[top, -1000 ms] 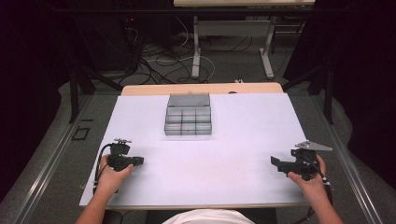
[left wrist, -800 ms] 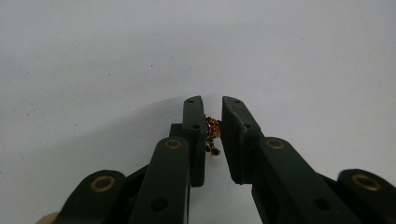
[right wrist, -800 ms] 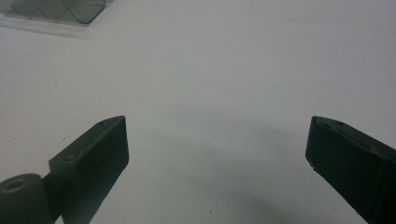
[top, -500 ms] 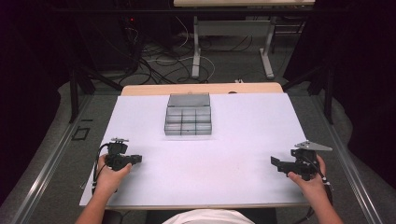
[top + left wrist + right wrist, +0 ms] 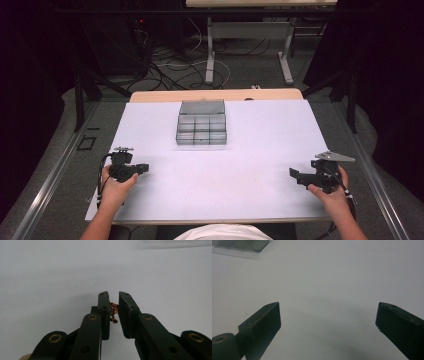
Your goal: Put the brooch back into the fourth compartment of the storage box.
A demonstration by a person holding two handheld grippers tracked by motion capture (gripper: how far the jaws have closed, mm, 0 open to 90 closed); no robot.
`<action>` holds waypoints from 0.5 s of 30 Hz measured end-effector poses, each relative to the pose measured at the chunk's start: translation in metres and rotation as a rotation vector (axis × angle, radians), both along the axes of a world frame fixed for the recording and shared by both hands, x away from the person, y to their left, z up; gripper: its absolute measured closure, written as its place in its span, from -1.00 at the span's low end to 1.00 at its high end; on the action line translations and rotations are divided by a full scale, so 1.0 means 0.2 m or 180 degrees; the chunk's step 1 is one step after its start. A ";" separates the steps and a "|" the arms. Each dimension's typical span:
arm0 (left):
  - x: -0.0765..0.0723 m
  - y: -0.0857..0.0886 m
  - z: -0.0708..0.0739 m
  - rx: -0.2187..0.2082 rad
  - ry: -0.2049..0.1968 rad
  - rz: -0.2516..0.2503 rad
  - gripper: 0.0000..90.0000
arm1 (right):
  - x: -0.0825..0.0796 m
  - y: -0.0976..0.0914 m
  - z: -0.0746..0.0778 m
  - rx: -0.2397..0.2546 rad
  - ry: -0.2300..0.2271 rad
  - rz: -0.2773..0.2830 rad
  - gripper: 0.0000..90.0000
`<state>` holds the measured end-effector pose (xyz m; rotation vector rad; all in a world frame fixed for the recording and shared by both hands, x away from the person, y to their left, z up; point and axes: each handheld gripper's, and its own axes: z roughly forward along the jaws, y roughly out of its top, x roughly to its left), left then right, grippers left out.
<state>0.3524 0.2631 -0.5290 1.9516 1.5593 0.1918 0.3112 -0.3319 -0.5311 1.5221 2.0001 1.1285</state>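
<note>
On the white table [image 5: 240,165], a clear compartment box [image 5: 201,129] toward 12 o'clock, left gripper [image 5: 114,298] at 8 o'clock pinching a small gold-brown trinket [image 5: 113,311], right gripper [image 5: 328,315] at 4 o'clock spread wide, holding nothing.

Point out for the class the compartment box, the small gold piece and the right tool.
compartment box [image 5: 201,131], high view, gridded top.
small gold piece [image 5: 113,310], left gripper view, exposed middle.
right tool [image 5: 296,175], high view, between tips.

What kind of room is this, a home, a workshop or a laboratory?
Most likely a laboratory or recording room. A white-covered table stands between dark curtains, loose cables lie on the floor behind it, and a person holds a hand tool in each hand, left and right.
</note>
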 end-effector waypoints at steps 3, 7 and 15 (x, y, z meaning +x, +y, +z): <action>0.00 0.01 0.00 -0.0002 -0.0022 0.0044 0.78 | 0.00 0.00 0.00 -0.0006 0.0000 0.0004 -0.88; -0.01 0.02 0.00 -0.0012 -0.0078 0.0115 0.79 | 0.00 0.00 -0.01 -0.0013 0.0011 0.0003 -0.88; -0.01 0.04 0.02 -0.0032 -0.0115 0.0167 0.78 | 0.01 0.00 -0.01 0.0018 0.0039 -0.0020 -0.88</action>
